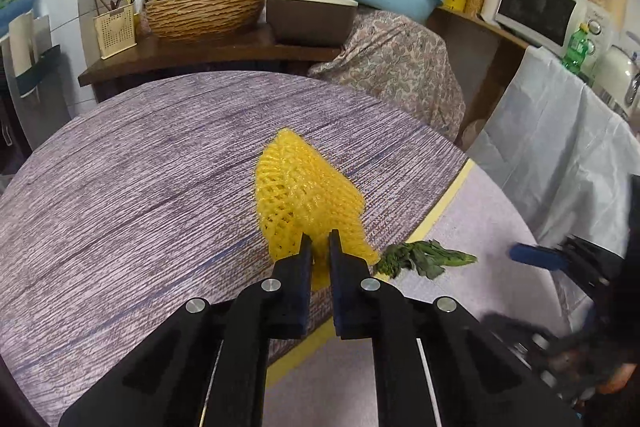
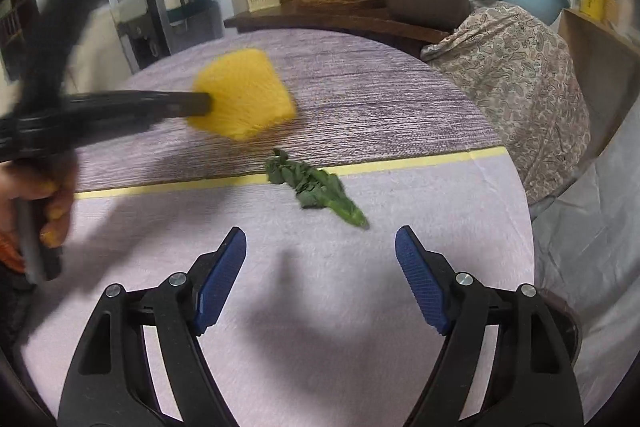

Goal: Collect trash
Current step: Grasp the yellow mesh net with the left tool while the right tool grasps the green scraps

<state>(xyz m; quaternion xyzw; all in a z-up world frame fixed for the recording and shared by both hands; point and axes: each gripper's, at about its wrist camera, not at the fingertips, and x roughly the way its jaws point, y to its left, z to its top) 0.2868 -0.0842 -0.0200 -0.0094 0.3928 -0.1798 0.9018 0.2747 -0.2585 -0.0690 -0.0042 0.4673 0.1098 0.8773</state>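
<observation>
Left gripper (image 1: 320, 241), frame centre, jaws closed on the yellow foam net (image 1: 308, 195). Right gripper (image 2: 320, 247), lower frame, jaws spread wide, nothing between them.

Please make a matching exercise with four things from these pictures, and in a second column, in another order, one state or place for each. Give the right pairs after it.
Things:
1. yellow foam net
2. green leaf scrap
3. left gripper
4. right gripper

States or places:
A. open, nothing between its fingers
B. lies across the yellow tape line on the table
C. shut on the net's near edge
D. pinched at one end

Pairs: 1-D, 2-B, 3-C, 4-A
</observation>
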